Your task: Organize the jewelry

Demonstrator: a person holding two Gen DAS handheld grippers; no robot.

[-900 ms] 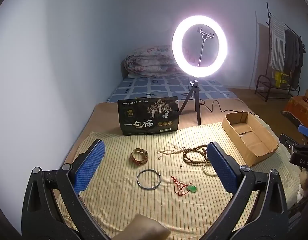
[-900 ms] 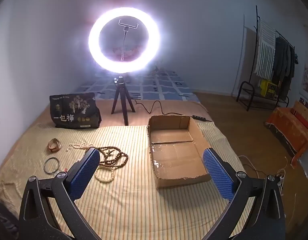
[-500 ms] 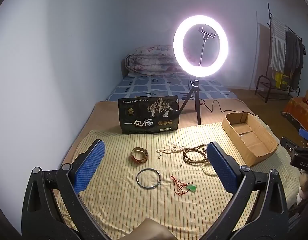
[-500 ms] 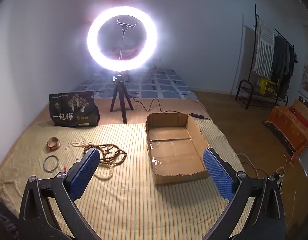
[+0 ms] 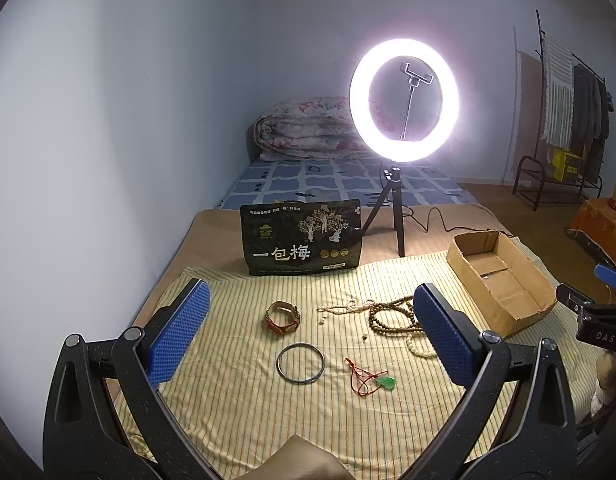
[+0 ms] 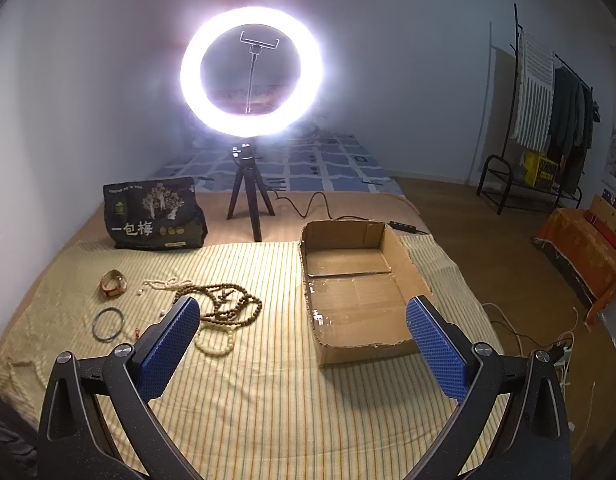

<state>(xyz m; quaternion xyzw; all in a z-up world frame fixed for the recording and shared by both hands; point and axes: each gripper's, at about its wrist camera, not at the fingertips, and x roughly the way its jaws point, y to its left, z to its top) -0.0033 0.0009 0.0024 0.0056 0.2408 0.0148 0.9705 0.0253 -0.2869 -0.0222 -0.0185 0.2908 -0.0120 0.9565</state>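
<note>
Jewelry lies on a yellow striped cloth (image 5: 236,400): a brown leather watch (image 5: 282,317), a dark bangle (image 5: 300,362), a red cord with a green pendant (image 5: 372,378), a brown bead necklace (image 5: 392,316) and pale beads (image 5: 340,308). An empty cardboard box (image 6: 356,288) sits to the right. My left gripper (image 5: 308,340) is open and empty, above the bangle and watch. My right gripper (image 6: 304,344) is open and empty, in front of the box, with the brown beads (image 6: 232,304) at its left finger.
A lit ring light on a tripod (image 5: 404,100) and a black snack bag (image 5: 302,238) stand behind the cloth. A cable (image 6: 308,206) runs to a power strip. A clothes rack (image 6: 544,120) and an orange-covered seat (image 6: 584,240) are at the right.
Both grippers have shifted slightly; the right wrist view has drifted a little so the box and beads sit slightly further left. Nothing was grasped or released.
</note>
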